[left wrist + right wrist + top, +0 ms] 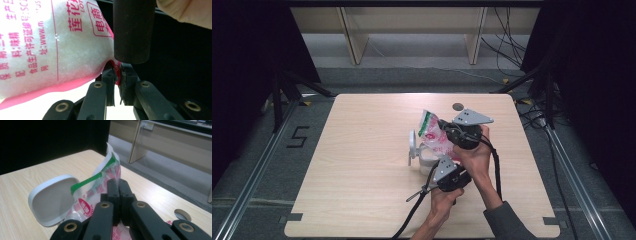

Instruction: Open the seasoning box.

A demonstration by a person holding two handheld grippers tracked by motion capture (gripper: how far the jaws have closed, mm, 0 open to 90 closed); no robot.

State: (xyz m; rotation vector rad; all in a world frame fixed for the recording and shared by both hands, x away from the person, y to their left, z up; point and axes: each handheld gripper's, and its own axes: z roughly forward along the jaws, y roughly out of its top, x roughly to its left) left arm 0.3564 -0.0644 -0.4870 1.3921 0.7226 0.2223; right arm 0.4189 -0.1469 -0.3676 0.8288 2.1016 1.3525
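From the high view, a person's two hands come in from the bottom over a pale wooden tabletop (362, 150). The left gripper (439, 172) sits low, near the person. The right gripper (452, 131) is a bit farther back, just behind it. Between them is a see-through bag (432, 132) with red and green print, held up above a white tub (427, 157) with its flip lid (412, 145) standing open. The tub is near the middle of the tabletop. A small round hole (457, 106) is in the tabletop behind the right gripper.

In the left gripper view, the jaws are pinching the pink bottom edge of the bag (50, 50). The bag is full of white grains and has pink writing on it. A dark round handle (132, 30) hangs just above the jaws.

In the right gripper view, the jaws are pressed together on the bag (100, 185), near its green stripe. The open white lid (53, 197) stands just beside the bag.
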